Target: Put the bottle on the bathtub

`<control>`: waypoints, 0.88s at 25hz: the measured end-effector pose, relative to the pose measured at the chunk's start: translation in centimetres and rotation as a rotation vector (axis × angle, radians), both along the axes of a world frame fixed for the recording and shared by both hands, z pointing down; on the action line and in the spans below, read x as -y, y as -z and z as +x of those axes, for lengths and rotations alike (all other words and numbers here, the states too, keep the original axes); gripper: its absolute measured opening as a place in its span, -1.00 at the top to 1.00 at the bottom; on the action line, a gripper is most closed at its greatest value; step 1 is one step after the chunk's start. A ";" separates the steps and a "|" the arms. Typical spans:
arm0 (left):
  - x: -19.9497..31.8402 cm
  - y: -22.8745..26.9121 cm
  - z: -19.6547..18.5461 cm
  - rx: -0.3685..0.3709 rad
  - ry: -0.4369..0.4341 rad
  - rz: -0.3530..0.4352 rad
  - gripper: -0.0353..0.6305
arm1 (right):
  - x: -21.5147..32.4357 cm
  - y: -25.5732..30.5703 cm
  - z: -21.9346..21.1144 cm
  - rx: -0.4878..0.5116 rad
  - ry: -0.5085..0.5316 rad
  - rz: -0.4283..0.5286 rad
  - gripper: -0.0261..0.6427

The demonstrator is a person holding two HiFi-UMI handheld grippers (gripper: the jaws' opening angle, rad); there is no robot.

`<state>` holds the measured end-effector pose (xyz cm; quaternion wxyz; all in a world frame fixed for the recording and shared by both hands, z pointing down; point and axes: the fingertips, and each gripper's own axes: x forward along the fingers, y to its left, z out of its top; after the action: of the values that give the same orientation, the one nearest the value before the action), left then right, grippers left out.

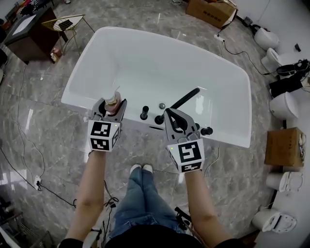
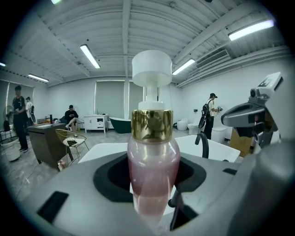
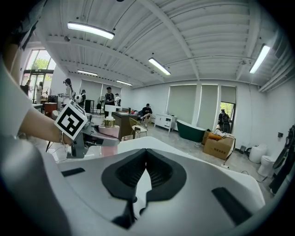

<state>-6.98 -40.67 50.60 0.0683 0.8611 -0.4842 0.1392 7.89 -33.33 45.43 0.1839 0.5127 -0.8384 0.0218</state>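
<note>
A clear pink bottle with a gold collar and a white pump top stands upright between the jaws of my left gripper, which is shut on it. It hangs over the near rim of the white bathtub, left of the taps. I cannot tell whether its base touches the rim. In the left gripper view the bottle fills the middle, clamped low in my left gripper. My right gripper is shut and empty, over the rim near the black faucet; its view shows the jaws closed together and the bottle at left.
A black faucet spout and black knobs sit on the tub's near rim. Cardboard boxes stand behind and right of the tub. White toilets line the right side. A gold wire chair and dark desk are at far left.
</note>
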 end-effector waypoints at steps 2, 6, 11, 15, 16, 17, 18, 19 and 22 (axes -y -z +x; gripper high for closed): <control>0.5 -2.0 0.3 0.010 0.001 -0.028 0.25 | 0.2 -1.2 0.2 -0.001 0.004 -0.017 0.88; 1.6 -5.8 0.8 0.024 0.001 -0.087 0.25 | 1.0 -3.6 0.7 -0.002 0.001 -0.048 0.88; 2.5 -9.5 1.2 0.048 -0.004 -0.130 0.25 | 1.6 -5.7 1.2 0.000 -0.008 -0.071 0.88; 3.4 -11.7 1.0 0.068 -0.002 -0.160 0.25 | 1.9 -7.0 1.3 0.003 -0.016 -0.095 0.88; 3.6 -12.1 1.1 0.076 -0.007 -0.167 0.25 | 2.0 -7.3 1.4 0.002 -0.016 -0.100 0.88; 3.8 -12.6 1.1 0.084 -0.011 -0.173 0.25 | 2.0 -7.5 1.5 0.000 -0.015 -0.105 0.88; 4.0 -13.1 1.1 0.093 -0.015 -0.180 0.24 | 2.1 -7.8 1.6 -0.002 -0.015 -0.110 0.88; 4.2 -13.6 1.1 0.101 -0.016 -0.187 0.25 | 2.2 -8.1 1.7 -0.004 -0.015 -0.115 0.88; 4.9 -15.0 0.9 0.120 -0.013 -0.206 0.25 | 2.2 -9.0 1.8 -0.006 -0.013 -0.128 0.88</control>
<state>-6.05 -45.53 65.56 0.1264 0.8429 -0.4649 0.2397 9.67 -35.56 54.42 0.2188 0.5052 -0.8314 0.0751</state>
